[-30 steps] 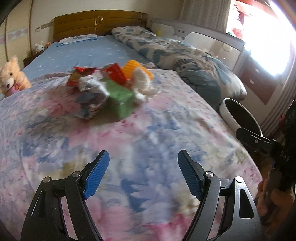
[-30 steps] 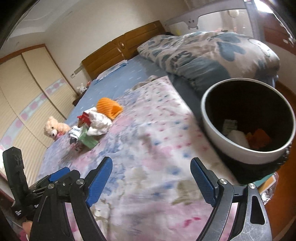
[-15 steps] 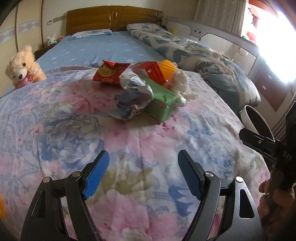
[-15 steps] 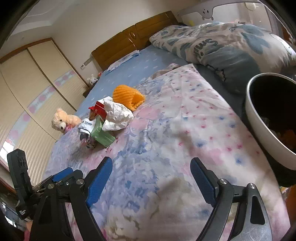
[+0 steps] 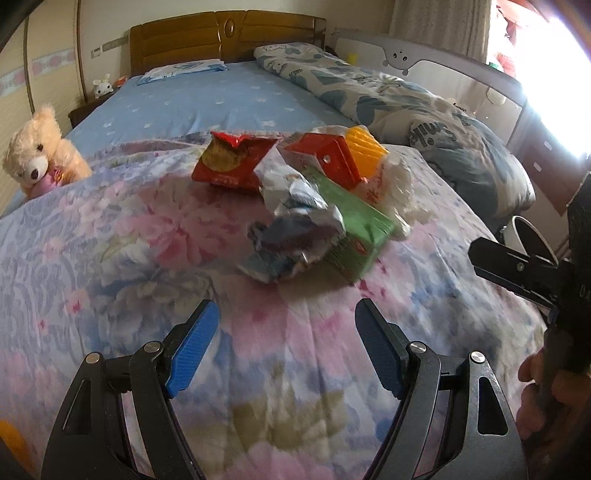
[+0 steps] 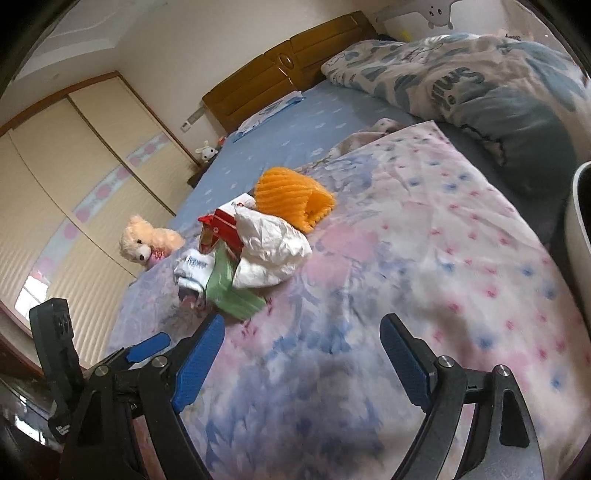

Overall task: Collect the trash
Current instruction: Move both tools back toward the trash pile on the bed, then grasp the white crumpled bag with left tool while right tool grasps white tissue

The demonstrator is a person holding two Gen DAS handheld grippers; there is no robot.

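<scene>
Through my left wrist camera I see a bed with a floral quilt (image 5: 122, 236) spread over a blue sheet, a wooden headboard (image 5: 225, 35) behind it and a teddy bear (image 5: 38, 151) at the left edge. The trash pile (image 5: 306, 199) sits in the middle of the quilt: a red snack bag (image 5: 231, 160), a crumpled silver wrapper (image 5: 291, 225), a green carton (image 5: 354, 236), a red carton (image 5: 325, 158). My left tongs (image 5: 286, 334) hover over bare quilt just short of the pile, jaws wide apart, holding nothing. At the right edge my right hand (image 5: 546, 391) grips its tool, with the white bin's (image 5: 517, 229) rim beyond it.

From my right wrist camera, the same pile (image 6: 251, 251) lies left of centre, an orange knitted piece (image 6: 291, 199) behind it and crumpled white paper (image 6: 269, 251) in front. Sliding wardrobe doors (image 6: 74, 177) line the left wall, a patterned duvet (image 6: 461, 77) lies bunched at the upper right. My right tongs (image 6: 303, 350) point down over empty quilt, spread wide and empty, with the left tongs beside them at the lower left.
</scene>
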